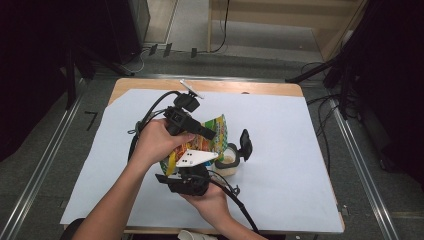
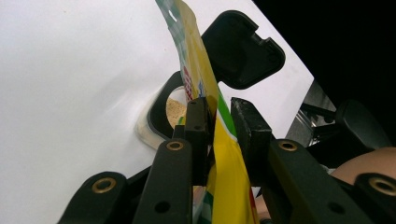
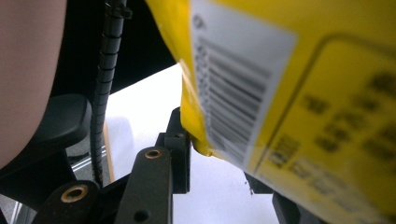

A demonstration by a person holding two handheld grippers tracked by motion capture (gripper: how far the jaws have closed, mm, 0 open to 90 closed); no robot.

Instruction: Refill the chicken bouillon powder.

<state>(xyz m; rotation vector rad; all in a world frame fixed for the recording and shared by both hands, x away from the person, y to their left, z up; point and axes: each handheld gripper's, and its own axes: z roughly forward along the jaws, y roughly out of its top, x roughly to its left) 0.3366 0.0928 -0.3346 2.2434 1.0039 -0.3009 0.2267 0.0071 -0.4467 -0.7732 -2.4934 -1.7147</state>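
Yellow snack bag (image 1: 212, 137), centre of the high view, held tilted over a small clear container (image 1: 227, 161) w/ black rim; container holds tan crumbs and sits on the white sheet (image 1: 280, 125) just right of centre. Its black hinged lid (image 1: 245, 145) stands open at the right side. Left gripper (image 1: 197, 131), upper centre: jaws nearly together, clamped on bag's top edge; left gripper view shows bag (image 2: 219, 140) pinched betw. both pads, container (image 2: 163, 114) behind. Right gripper (image 1: 182, 182), lower centre: jaws partway closed; right gripper view shows the bag's bottom corner (image 3: 280, 93) w/ barcode between them, grip on far side hidden. Wooden table (image 1: 210, 86) beneath sheet.
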